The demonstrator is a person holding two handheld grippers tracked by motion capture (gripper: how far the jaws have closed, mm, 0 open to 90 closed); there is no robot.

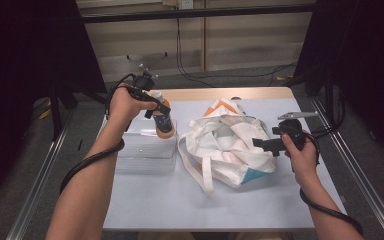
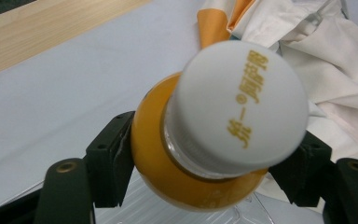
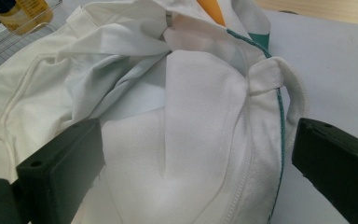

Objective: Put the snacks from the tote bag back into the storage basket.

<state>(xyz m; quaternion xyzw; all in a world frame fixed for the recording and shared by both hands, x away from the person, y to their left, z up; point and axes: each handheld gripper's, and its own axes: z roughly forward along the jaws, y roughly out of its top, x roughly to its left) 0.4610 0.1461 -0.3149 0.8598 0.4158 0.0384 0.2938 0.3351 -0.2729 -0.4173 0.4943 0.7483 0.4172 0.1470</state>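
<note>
An orange bottle (image 1: 163, 122) with a white cap (image 2: 242, 100) hangs tilted over a clear plastic bin (image 1: 145, 152) at the table's left. My left gripper (image 1: 156, 109) is shut on the bottle; in the left gripper view both black pads press the orange body (image 2: 151, 149) just under the cap. A crumpled white tote bag (image 1: 227, 145) with orange and teal trim lies in the middle. My right gripper (image 1: 258, 144) sits at the bag's right edge, open, with white bag cloth (image 3: 186, 140) lying loose between its wide-set jaws.
The bag's handle straps (image 1: 200, 172) trail toward the front of the white table mat (image 1: 180, 205). A wooden strip (image 1: 220, 93) borders the far edge. Metal rails (image 1: 35, 180) run along both sides, and cables lie on the floor behind.
</note>
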